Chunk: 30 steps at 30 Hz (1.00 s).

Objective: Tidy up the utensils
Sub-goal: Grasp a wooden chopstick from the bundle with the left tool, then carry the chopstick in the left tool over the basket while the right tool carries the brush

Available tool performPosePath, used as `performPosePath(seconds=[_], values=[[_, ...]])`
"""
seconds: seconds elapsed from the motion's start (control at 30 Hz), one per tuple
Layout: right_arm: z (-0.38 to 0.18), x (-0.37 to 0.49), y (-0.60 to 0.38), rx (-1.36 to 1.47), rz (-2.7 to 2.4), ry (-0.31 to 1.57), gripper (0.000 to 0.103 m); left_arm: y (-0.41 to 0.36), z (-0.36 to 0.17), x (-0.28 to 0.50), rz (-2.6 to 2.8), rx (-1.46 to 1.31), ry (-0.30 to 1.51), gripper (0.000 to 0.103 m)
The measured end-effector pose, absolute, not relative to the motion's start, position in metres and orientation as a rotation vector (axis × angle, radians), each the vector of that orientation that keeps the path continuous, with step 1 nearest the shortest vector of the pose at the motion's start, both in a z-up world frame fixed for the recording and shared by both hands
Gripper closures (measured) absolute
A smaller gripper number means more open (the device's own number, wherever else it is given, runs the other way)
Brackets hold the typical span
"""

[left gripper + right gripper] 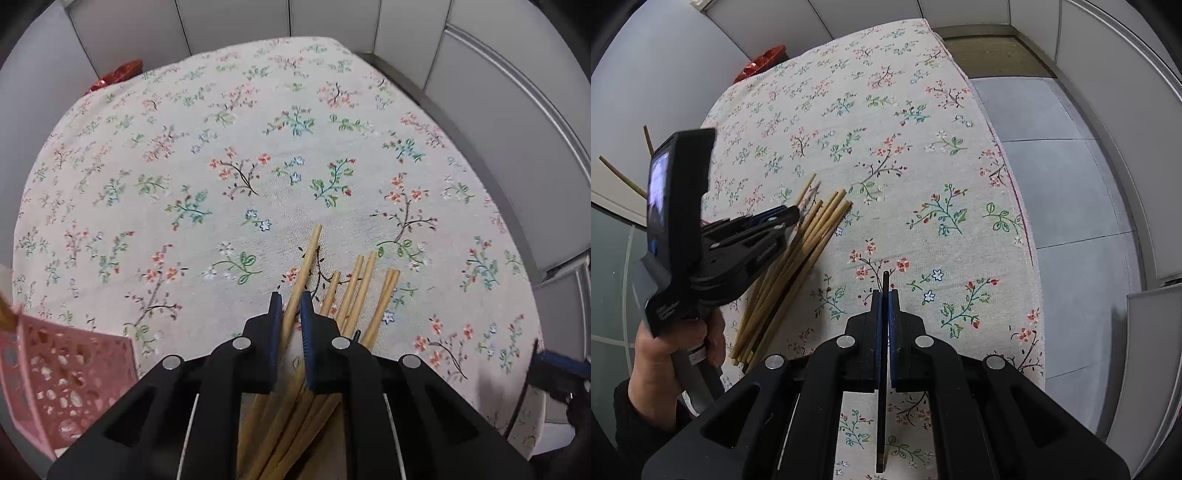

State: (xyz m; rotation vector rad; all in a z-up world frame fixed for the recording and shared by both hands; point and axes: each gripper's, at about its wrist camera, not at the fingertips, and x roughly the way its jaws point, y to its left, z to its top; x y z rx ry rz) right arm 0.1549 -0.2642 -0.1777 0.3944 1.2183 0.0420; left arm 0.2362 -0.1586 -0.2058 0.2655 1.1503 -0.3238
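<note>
A pile of light bamboo chopsticks (354, 295) lies on the floral tablecloth (258, 147); it also shows in the right wrist view (798, 258). My left gripper (291, 302) is shut on one bamboo chopstick (306, 258) from the pile's left side. My right gripper (885, 295) is shut on a thin black chopstick (884, 369), held above the cloth to the right of the pile. The left gripper (790, 214) shows over the pile in the right wrist view.
A pink perforated basket (62, 376) stands at the near left of the table. A red object (118, 74) sits at the far left edge. The table's right edge (1015, 206) drops to a grey floor. Two chopsticks (624, 173) stick up at far left.
</note>
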Motion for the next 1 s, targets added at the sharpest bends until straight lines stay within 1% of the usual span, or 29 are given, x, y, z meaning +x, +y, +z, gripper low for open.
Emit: performPosePath(seconds=[0.17,0.57,0.73,1.0], values=[[-0.154,0.147,-0.258,0.39,0.054,1.118,0.101,-0.132,-0.163,0.204,-0.36,0.229,1.052,0.093],[-0.09,0.119,-0.217,0.28,0.093,0.904,0.101,-0.059,-0.07,0.135,-0.386,0.11,0.835,0.096],[-0.072,0.115,-0.2,0.255,0.129,0.85,0.101,-0.03,-0.039,0.118,-0.4,0.044,0.752,0.097],[-0.033,0.117,-0.178,0.26,0.185,0.732,0.103,0.007,0.013,0.095,-0.385,-0.059,0.563,0.097]])
